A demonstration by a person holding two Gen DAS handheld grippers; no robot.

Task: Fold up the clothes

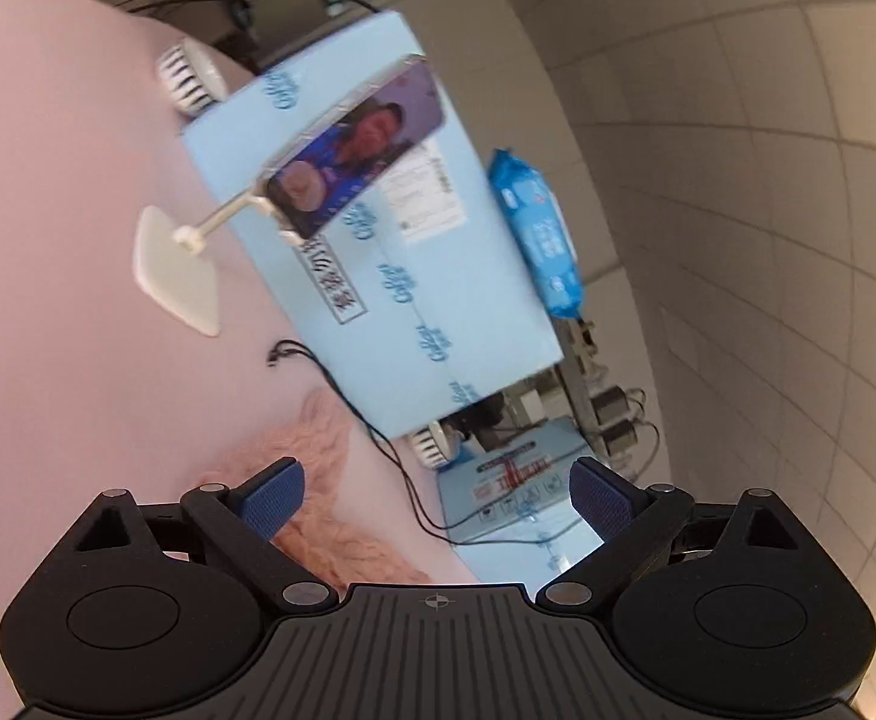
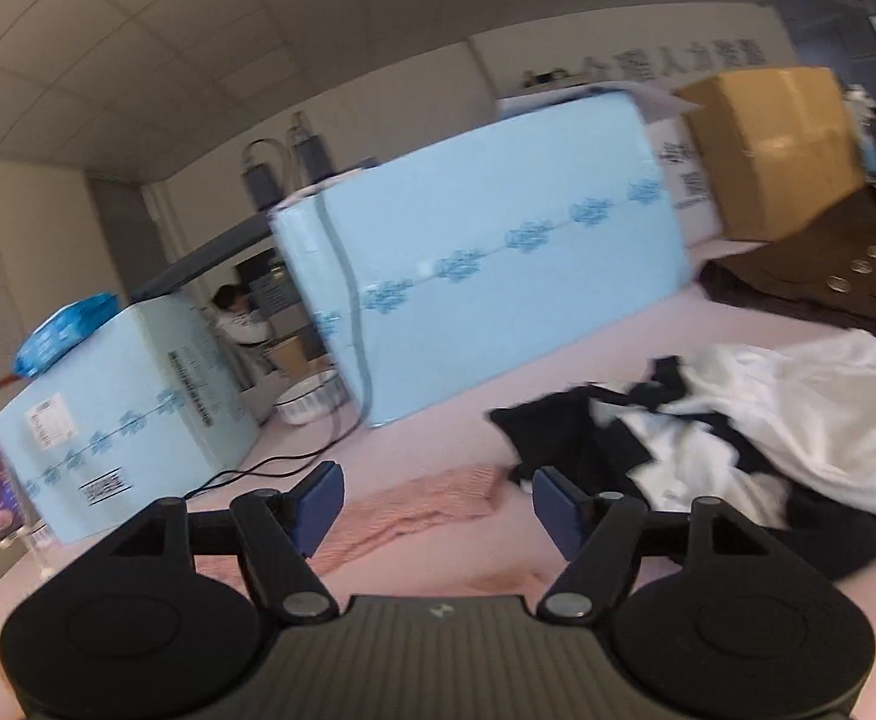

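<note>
We see the pink knit [image 2: 432, 504] lying flat on the pink table [image 2: 498, 372], just ahead of our right gripper [image 2: 438, 504], whose jaws are spread with nothing between them; our left gripper [image 1: 435, 495] is spread wide and empty too, the knit's edge [image 1: 330, 480] beside its left finger. To the right lies a heap of black and white clothes [image 2: 708, 420], with what seems a brown buttoned garment [image 2: 828, 276] beyond, though blur obscures it. Blue boxes [image 2: 498, 252] line the far side, a phone on a stand [image 1: 354, 150] before one.
</note>
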